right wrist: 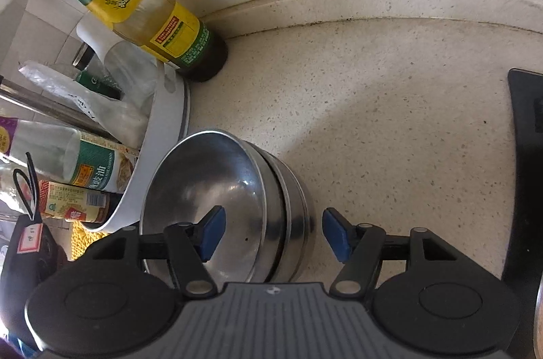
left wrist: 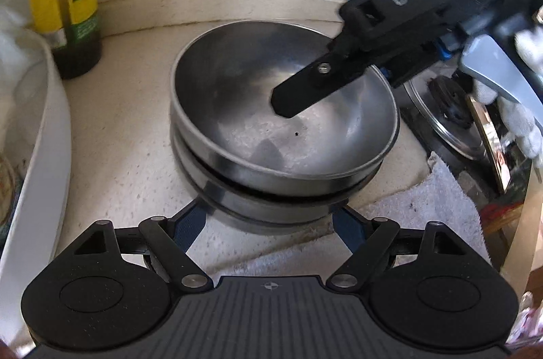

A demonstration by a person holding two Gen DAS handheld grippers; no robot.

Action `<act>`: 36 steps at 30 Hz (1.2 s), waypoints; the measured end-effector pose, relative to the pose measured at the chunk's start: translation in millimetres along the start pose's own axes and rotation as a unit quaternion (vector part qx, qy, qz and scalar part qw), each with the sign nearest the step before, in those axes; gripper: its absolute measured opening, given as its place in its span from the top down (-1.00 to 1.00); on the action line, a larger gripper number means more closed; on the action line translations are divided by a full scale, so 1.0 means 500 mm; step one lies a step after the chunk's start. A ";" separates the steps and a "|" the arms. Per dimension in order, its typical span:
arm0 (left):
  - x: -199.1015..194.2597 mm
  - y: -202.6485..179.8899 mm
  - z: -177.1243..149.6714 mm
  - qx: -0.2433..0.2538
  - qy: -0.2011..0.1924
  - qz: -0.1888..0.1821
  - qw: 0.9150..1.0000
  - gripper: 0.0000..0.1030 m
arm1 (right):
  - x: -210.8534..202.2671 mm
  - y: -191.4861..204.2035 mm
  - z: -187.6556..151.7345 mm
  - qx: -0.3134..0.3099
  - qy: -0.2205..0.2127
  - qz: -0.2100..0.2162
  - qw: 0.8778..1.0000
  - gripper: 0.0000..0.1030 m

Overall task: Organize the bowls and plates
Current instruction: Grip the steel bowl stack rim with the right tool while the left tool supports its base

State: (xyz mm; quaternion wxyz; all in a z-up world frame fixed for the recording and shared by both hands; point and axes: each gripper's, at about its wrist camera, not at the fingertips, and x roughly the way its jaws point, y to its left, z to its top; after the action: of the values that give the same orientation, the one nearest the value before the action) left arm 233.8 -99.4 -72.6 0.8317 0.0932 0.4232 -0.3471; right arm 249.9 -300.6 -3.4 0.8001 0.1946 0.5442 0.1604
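Steel bowls (left wrist: 285, 107) stacked on worktop (left wrist: 129, 138) near bottle (left wrist: 68, 2). My left tool (left wrist: 269, 225) open, fingers flanking the stack's base. My right tool (right wrist: 271, 233) open, straddling the rim.

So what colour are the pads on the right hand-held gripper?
Blue pads, clearest in the right wrist view.

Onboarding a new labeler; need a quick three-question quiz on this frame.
1. True or false: the steel bowls are nested in a stack.
2. The right tool has: A) both fingers inside the top bowl; B) one finger inside, one outside; C) both fingers outside.
3. What stands on the counter by the wall, wearing a yellow-green label?

Key: 1 true. 2 B. 3 the sauce bottle.
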 end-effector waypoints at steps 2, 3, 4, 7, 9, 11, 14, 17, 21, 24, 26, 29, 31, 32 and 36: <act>0.006 -0.005 0.007 0.015 0.005 0.005 1.000 -0.73 | 0.007 -0.004 0.007 0.002 0.003 0.005 1.000 -0.59; 0.008 -0.005 0.009 0.021 0.006 0.006 1.000 -0.75 | 0.009 -0.006 0.009 0.002 0.003 0.007 1.000 -0.59; 0.012 -0.004 0.010 0.027 0.006 0.004 1.000 -0.76 | 0.012 -0.007 0.011 0.003 0.004 0.009 1.000 -0.60; 0.020 -0.007 0.018 0.038 0.012 0.010 0.999 -0.87 | 0.019 -0.009 0.016 0.002 0.007 0.014 1.000 -0.61; 0.022 -0.015 0.023 0.051 0.011 0.016 0.998 -0.87 | 0.027 -0.010 0.020 -0.001 0.008 0.014 1.000 -0.61; 0.029 -0.020 0.027 0.062 0.010 0.025 0.998 -0.89 | 0.034 -0.009 0.021 -0.005 0.013 0.011 1.000 -0.61; 0.039 -0.028 0.033 0.069 0.010 0.035 0.997 -0.93 | 0.042 -0.006 0.021 -0.012 0.015 0.018 1.000 -0.61; 0.048 -0.033 0.037 0.077 0.007 0.049 0.996 -0.97 | 0.041 -0.005 0.022 -0.014 0.010 0.022 1.000 -0.61; 0.054 -0.038 0.040 0.083 0.006 0.067 0.994 -1.00 | 0.039 -0.007 0.018 -0.016 0.006 0.028 0.999 -0.61; 0.058 -0.042 0.042 0.082 0.007 0.070 0.994 -1.00 | 0.040 -0.013 0.016 -0.010 0.005 0.035 0.999 -0.61; 0.061 -0.047 0.043 0.081 0.011 0.073 0.994 -1.00 | 0.042 -0.012 0.014 -0.014 0.005 0.036 0.999 -0.65; 0.063 -0.049 0.043 0.081 0.011 0.077 0.994 -1.00 | 0.041 -0.008 0.013 -0.015 0.006 0.034 0.999 -0.66; 0.063 -0.050 0.043 0.081 0.012 0.078 0.994 -1.00 | 0.042 -0.008 0.014 -0.016 0.006 0.034 0.999 -0.68; 0.062 -0.051 0.043 0.080 0.012 0.079 0.994 -1.00 | 0.043 -0.008 0.014 -0.016 0.008 0.035 0.999 -0.70; 0.066 -0.067 0.046 0.080 0.010 0.082 0.993 -1.00 | 0.063 -0.014 0.008 0.008 0.033 0.054 0.998 -0.91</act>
State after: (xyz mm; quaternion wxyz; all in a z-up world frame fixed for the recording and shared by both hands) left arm 239.7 -151.1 -79.0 0.8430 0.1967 0.3934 -0.3096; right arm 265.1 -292.3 -30.8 0.7706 0.2247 0.5600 0.2052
